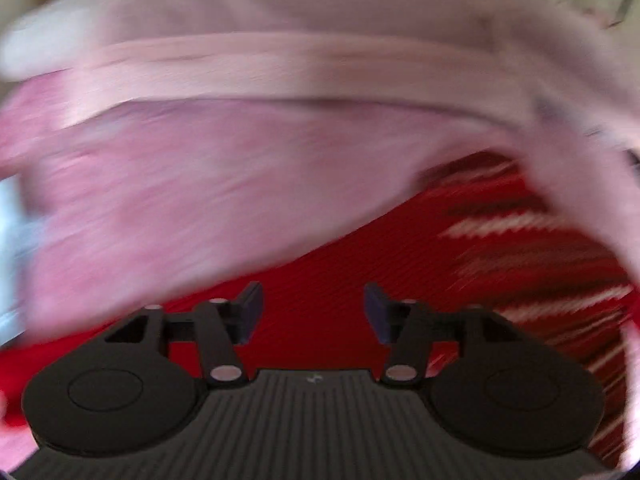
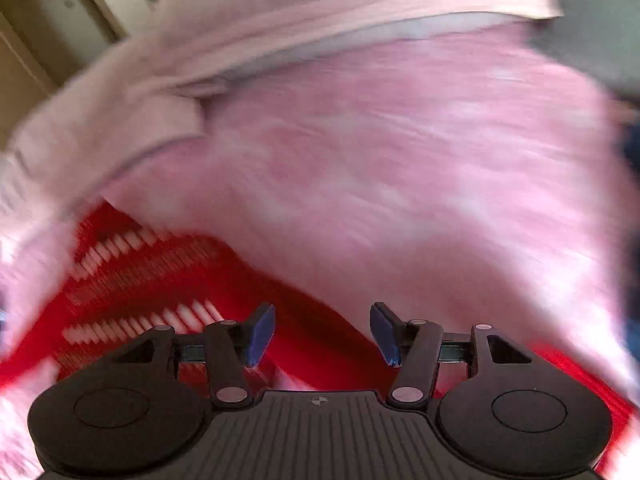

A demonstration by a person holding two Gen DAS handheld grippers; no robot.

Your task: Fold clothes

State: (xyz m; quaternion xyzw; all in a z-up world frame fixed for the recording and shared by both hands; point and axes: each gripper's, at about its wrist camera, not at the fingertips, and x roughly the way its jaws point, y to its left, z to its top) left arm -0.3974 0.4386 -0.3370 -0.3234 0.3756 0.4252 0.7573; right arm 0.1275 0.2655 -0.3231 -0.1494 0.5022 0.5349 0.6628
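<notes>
A pink garment with a paler band fills the upper part of the left wrist view, blurred by motion. It lies on a red cloth with white zigzag stripes. My left gripper is open over the red cloth, nothing between its fingers, the pink fabric just beyond its left finger. In the right wrist view the same pink garment spreads ahead and to the right. My right gripper is open and empty above the red cloth.
Pale walls and a door frame show at the upper left of the right wrist view. A dark shape sits at the right edge. Something white-blue shows at the left edge of the left wrist view.
</notes>
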